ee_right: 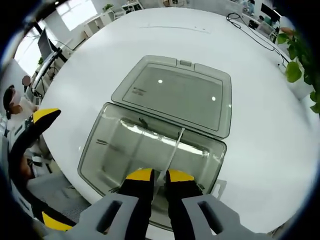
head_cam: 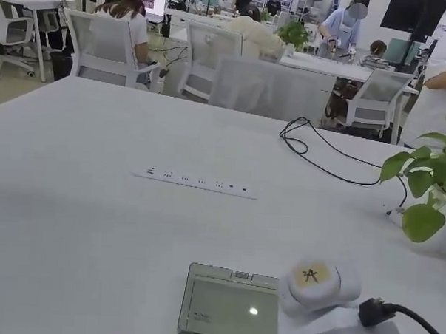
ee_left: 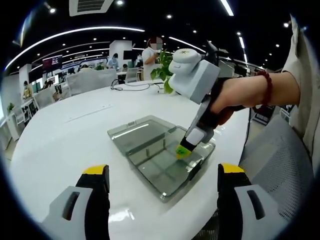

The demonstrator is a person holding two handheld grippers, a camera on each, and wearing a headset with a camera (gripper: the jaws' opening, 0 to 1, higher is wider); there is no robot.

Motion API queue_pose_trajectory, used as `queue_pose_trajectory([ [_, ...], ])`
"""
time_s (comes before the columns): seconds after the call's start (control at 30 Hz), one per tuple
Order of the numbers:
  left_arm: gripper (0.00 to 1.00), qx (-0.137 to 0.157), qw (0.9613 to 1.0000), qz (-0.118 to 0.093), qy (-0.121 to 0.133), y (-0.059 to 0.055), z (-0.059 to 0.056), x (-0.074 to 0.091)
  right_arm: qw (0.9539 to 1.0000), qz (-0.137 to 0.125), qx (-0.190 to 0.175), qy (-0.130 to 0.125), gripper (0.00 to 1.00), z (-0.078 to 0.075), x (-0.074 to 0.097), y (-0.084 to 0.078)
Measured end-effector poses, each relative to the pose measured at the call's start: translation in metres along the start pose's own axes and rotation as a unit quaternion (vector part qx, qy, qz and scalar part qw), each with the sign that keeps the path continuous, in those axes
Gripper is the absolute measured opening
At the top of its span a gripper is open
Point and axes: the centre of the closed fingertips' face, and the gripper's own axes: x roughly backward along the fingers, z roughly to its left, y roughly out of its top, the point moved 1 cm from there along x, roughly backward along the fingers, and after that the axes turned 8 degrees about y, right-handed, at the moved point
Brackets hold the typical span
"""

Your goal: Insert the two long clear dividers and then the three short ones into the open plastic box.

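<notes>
Pinched edge-on between the yellow-tipped jaws of the right gripper [ee_right: 160, 176]: a thin clear divider [ee_right: 174, 147], long axis running from 6 o'clock toward 12 in the right gripper view, across the short width of the open plastic box [ee_right: 92, 150], far end pointing at the hinge side; seated on the box floor or held just above it, cannot tell; long axis of the box lying 9 to 3 there, with the lid [ee_right: 175, 90] flat on the tabletop at 12 o'clock; along the box's length a bright streak, divider or glare, cannot tell; spread wide and holding nothing, the jaws of the left gripper [ee_left: 163, 170], near the box's front edge at 6 o'clock in the left gripper view; held by a hand [ee_left: 235, 97], the right gripper reaching down into the box from 2 o'clock; underneath, a broad matte white table [head_cam: 72, 227]; at 12 o'clock in the head view a white power strip [head_cam: 196, 182], at 2 o'clock a looping black cable [head_cam: 320, 153], at 3 o'clock a green plant [head_cam: 426, 187]; beyond, a bright open office with white mesh chairs [head_cam: 95, 47] and people at other desks.
</notes>
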Motion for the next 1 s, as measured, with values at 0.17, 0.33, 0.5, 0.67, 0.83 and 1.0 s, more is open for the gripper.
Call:
queue_pose_trajectory([
  [0.17, 0.91, 0.000, 1.0000, 0.000, 0.008, 0.002, 0.003, 0.005, 0.9994, -0.015, 0.019, 0.027, 0.16, 0.002, 0.000, 0.001],
  [0.33, 0.91, -0.002, 0.9998, 0.005, 0.018, 0.001, 0.006, 0.009, 0.9970, -0.043, 0.038, 0.053, 0.25, 0.008, 0.004, 0.007],
  [0.5, 0.91, -0.002, 0.9997, 0.005, 0.026, 0.003, 0.007, 0.014, 0.9937, -0.061, 0.066, 0.067, 0.32, 0.015, 0.011, 0.010],
  [0.67, 0.91, 0.004, 0.9993, 0.013, 0.034, 0.002, 0.010, 0.017, 0.9895, -0.079, 0.088, 0.083, 0.39, 0.018, 0.020, 0.013],
  [0.83, 0.91, 0.010, 0.9989, 0.013, 0.045, 0.003, 0.014, 0.021, 0.9837, -0.102, 0.112, 0.097, 0.45, 0.021, 0.034, 0.013],
  [1.0, 0.90, 0.012, 0.9985, 0.011, 0.052, 0.006, 0.014, 0.025, 0.9763, -0.127, 0.139, 0.106, 0.53, 0.023, 0.050, 0.011],
])
